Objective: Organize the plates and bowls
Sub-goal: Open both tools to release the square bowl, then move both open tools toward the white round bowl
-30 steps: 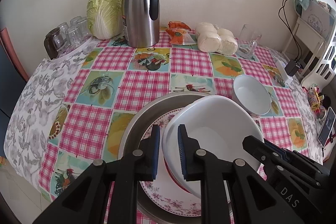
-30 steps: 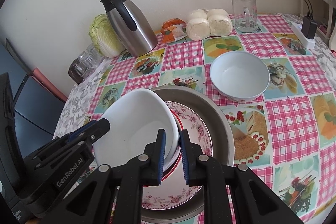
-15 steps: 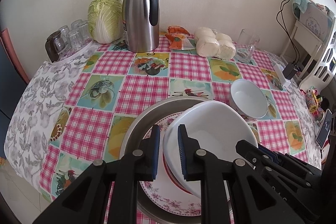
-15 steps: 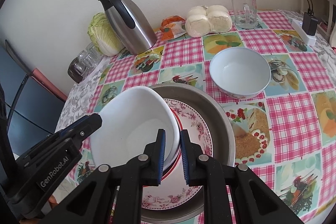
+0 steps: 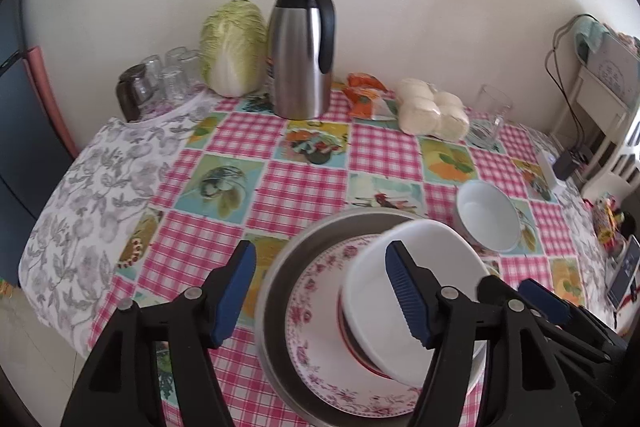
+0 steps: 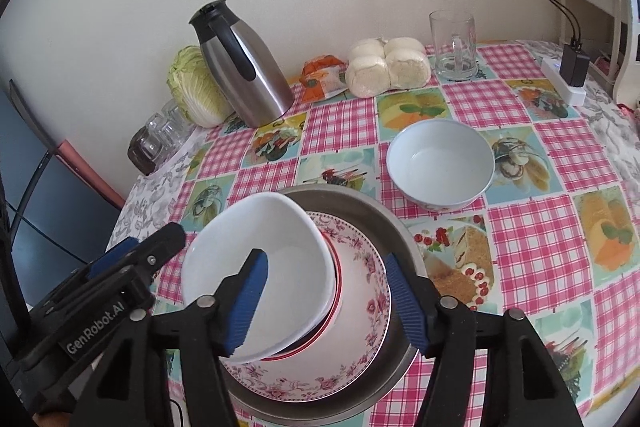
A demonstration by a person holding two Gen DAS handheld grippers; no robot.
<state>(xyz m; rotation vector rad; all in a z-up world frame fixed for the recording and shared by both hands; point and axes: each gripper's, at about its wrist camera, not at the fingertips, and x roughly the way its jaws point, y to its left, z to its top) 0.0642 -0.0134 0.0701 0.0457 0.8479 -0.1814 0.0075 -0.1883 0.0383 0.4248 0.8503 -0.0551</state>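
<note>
A white bowl rests on a red-rimmed dish on a floral plate, all inside a steel pan at the table's near edge. My left gripper is open, its fingers standing either side of the pan's left part. My right gripper is open, its left finger over the bowl and its right finger over the pan rim. A second white bowl stands on the cloth to the right, beyond the pan.
At the back stand a steel thermos jug, a cabbage, upturned glasses, an orange packet, bagged buns and a glass mug. A power strip lies at the right edge.
Both grippers have opened and let go of the white bowl's rim. The bowl now sits in the stack. Both cameras have pulled back and up a little.
</note>
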